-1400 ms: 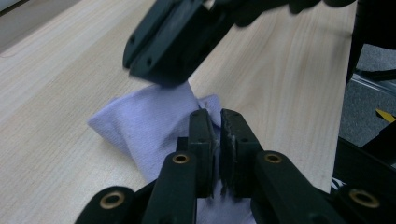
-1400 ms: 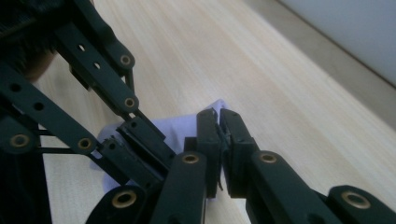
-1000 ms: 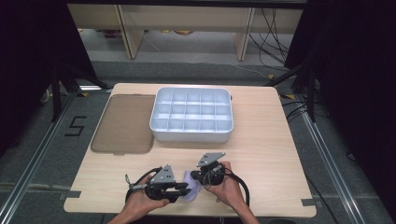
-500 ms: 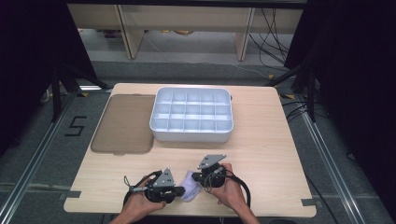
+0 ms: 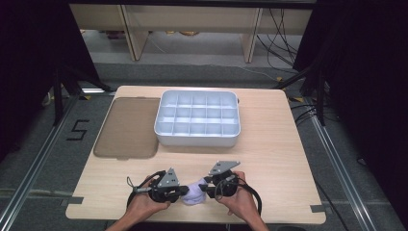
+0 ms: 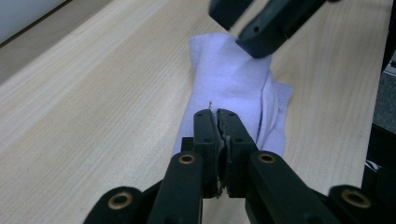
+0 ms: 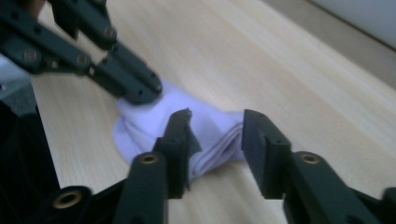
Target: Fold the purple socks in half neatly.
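Left gripper (image 6: 217,128) jaws pressed together, pinching an edge of the small, soft, pale lilac folded cloth (image 6: 233,84). Right gripper (image 7: 215,140) jaws just opening, spread apart around the cloth's other end, pads off it. Cloth lying on the light wooden table (image 5: 269,159) near its front edge, between both hands. Farther back, a white compartmented plastic tray (image 5: 197,139) beside a flat brown lid (image 5: 127,127).
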### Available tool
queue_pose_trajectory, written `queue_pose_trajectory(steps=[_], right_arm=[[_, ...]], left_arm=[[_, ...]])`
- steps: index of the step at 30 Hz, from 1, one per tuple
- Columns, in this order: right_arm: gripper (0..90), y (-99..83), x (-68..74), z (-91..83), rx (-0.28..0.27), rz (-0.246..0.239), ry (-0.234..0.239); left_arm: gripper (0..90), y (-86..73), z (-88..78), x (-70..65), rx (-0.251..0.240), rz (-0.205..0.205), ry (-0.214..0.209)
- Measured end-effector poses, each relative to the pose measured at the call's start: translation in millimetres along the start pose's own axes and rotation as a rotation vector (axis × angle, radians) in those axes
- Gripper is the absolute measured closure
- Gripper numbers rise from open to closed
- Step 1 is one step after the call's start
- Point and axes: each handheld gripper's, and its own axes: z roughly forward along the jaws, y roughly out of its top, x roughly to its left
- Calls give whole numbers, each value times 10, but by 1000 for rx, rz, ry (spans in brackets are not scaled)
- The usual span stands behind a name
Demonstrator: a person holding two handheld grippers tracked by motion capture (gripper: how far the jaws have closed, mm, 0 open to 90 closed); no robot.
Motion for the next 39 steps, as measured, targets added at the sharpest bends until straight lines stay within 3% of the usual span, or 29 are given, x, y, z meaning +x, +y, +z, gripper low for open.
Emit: queue_pose_trajectory(steps=[1, 3, 4, 7, 11, 12, 15, 20, 22, 27, 29, 31, 37, 38, 39], right_arm=[[585, 2, -8, 13, -26, 23, 0], [538, 19, -45, 6, -28, 69, 9], [526, 27, -69, 10, -3, 79, 21], [493, 25, -118, 86, 26, 112, 33], [439, 28, -122, 190, 87, 87, 59], [428, 23, -124, 224, 75, 88, 61], [440, 31, -144, 228, 109, 114, 83], [468, 5, -184, 240, 108, 135, 123], [516, -1, -181, 242, 106, 139, 136], [586, -14, -164, 239, 104, 167, 154], [617, -15, -152, 230, 104, 172, 145], [643, -11, -133, 230, 103, 170, 143], [659, -7, -94, 218, 101, 166, 127], [661, -7, -94, 228, 94, 160, 135], [661, -5, -92, 223, 98, 154, 138]], left_arm=[[860, 3, -9, 13, 13, 18, 3], [860, 7, -11, 23, 14, 33, 2], [860, 1, -5, 9, 9, 12, 3], [859, 0, -4, 2, 6, 18, 6], [858, -3, 4, -5, -6, 4, 3], [858, -3, 4, -2, -5, 6, 0], [856, -2, 0, 7, 1, 10, -3], [855, -1, -3, 13, 5, 15, 0], [852, 0, -6, 32, 5, 35, -4], [828, -9, -20, 36, 10, 14, -6], [782, -9, -28, 39, -16, -10, -16], [693, -13, -68, 79, 1, -16, -8], [480, -40, -175, 119, -30, -71, -12], [440, -43, -191, 142, -19, -54, -11], [412, -56, -202, 142, -15, -69, -7]])
